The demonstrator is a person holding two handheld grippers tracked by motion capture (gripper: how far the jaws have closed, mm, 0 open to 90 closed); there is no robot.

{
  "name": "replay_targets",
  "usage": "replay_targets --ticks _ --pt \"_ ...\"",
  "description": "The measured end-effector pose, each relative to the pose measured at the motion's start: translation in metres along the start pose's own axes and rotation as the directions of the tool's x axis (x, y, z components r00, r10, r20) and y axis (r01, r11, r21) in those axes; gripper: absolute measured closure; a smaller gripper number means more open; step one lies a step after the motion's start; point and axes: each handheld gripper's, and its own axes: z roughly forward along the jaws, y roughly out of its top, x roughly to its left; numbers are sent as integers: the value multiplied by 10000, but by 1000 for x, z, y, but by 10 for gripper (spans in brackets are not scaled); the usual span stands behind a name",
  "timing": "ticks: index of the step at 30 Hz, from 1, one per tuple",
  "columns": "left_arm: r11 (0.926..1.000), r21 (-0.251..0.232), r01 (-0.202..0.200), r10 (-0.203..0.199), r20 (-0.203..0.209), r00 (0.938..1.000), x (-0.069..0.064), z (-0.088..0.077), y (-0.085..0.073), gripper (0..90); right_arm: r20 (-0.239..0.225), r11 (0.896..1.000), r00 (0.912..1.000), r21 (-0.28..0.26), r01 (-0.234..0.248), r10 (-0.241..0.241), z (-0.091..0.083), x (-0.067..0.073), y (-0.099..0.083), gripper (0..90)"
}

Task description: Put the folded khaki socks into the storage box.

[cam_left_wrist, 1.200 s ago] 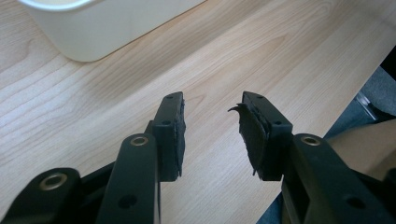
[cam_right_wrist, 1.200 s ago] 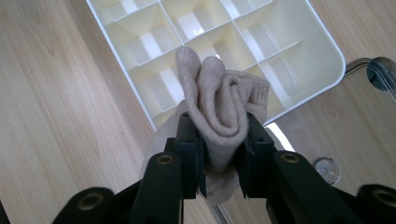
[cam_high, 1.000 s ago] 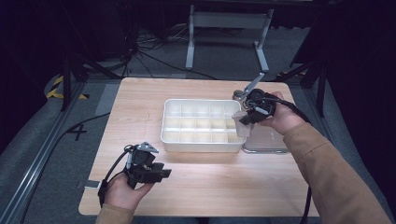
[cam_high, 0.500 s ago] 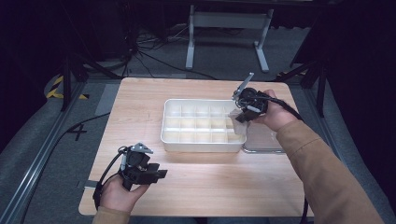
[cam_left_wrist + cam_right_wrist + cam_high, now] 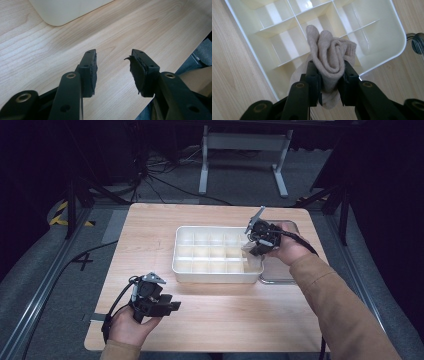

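Observation:
A white tray (image 5: 215, 278) split into several small compartments sits mid-table. My right gripper (image 5: 257, 242) hovers over the tray's right end, shut on a rolled beige sock (image 5: 329, 57). In the right gripper view the sock bulges up between the two jaws, above the compartments near a corner of the tray (image 5: 398, 25). My left gripper (image 5: 172, 307) rests low near the table's front left, pointing right. Its jaws have just been opening and stand open (image 5: 113, 53) over bare wood with nothing between them.
A clear shallow container (image 5: 282, 279) lies against the tray's right side, under my right forearm. The wooden table (image 5: 150, 235) ends close behind my left hand. A metal stand (image 5: 242, 142) and cables sit on the floor beyond the far edge.
My right hand has moved left and down with the sock, from the tray's far right corner to over its right-end compartments. The left hand has stayed put.

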Motion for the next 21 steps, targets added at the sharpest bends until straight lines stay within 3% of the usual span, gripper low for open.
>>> replay_targets --ticks 7,21 --pt "10000 16 -39 39 27 10000 0 1 0 567 -51 10000 10000 57 82 -81 11 4 1 727" --pt "10000 39 23 -23 68 10000 1 2 1 558 -420 9955 9990 931 176 -137 33 11 -1 722"
